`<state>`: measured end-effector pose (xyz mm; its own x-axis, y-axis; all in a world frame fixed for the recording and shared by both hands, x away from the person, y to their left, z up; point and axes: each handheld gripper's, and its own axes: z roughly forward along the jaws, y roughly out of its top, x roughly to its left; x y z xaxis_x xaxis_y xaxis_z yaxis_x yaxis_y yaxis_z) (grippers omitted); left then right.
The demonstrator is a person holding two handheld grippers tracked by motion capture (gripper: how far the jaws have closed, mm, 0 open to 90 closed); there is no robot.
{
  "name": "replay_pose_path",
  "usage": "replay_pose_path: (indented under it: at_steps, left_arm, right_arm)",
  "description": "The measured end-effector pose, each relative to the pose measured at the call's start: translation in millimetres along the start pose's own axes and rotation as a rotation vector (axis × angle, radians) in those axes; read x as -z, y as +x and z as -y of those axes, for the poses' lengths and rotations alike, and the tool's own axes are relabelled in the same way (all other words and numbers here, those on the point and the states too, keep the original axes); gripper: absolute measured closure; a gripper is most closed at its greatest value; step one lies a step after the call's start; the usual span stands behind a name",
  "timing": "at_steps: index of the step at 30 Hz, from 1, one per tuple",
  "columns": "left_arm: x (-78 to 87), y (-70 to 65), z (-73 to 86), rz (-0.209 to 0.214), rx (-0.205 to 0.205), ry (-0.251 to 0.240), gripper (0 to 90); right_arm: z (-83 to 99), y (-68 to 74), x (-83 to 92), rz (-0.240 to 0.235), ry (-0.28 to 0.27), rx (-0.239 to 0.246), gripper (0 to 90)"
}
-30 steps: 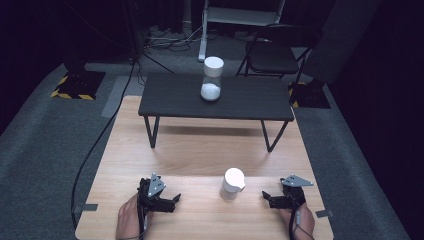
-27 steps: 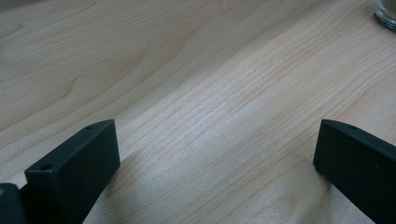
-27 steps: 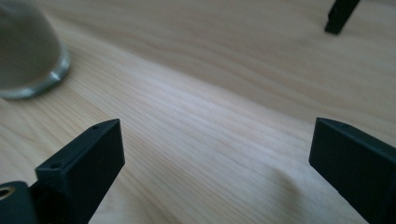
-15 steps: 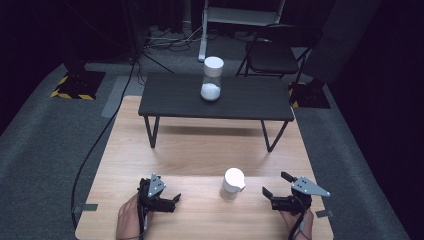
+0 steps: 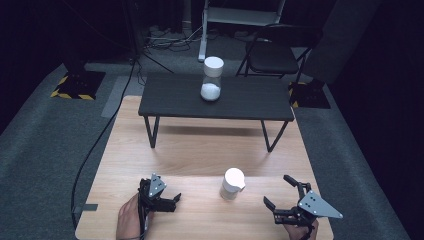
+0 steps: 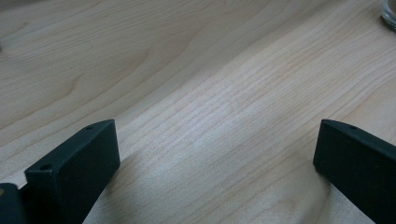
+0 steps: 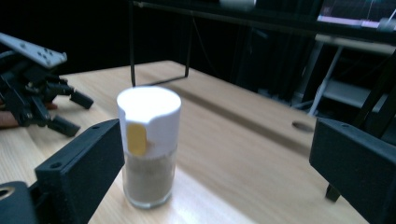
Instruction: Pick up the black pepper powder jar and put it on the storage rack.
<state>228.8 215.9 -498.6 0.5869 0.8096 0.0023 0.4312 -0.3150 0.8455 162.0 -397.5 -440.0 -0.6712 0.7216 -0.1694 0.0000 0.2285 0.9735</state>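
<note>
1. The table (image 5: 200, 150) is pale wood with a wavy grain.
2. The shaker (image 7: 148, 147) is clear glass with brown powder inside, a white cap and a yellow tab.
3. The left claw (image 5: 170, 202) is black; the right claw (image 5: 282, 192) is black with a grey plate.
4. The low table (image 5: 170, 97) is black.
5. The jar (image 5: 212, 79) is clear, white-lidded, with white powder.
6. The floor (image 5: 50, 135) is grey carpet; a block (image 5: 75, 85) has yellow-black stripes.

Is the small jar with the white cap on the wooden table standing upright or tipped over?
Upright. The jar stands on its base on the wooden table, white cap on top, brown contents settled in the lower part.
</note>
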Motion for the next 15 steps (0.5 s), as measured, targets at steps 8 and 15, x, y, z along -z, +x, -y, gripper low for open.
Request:
replay_pose_path:
  at_steps: [8, 15]
  left_arm:
    - [-0.6, 0.6, -0.3, 0.001, -0.001, 0.000, 0.0]
    - [-0.6, 0.8, -0.6, 0.002, -0.002, 0.001, 0.0]
  right_arm:
    - [1.3, -2.8, -0.6, -0.024, -0.055, -0.011, 3.0]
    - [0.4, -3.7, -11.5, -0.042, -0.051, -0.014, 3.0]
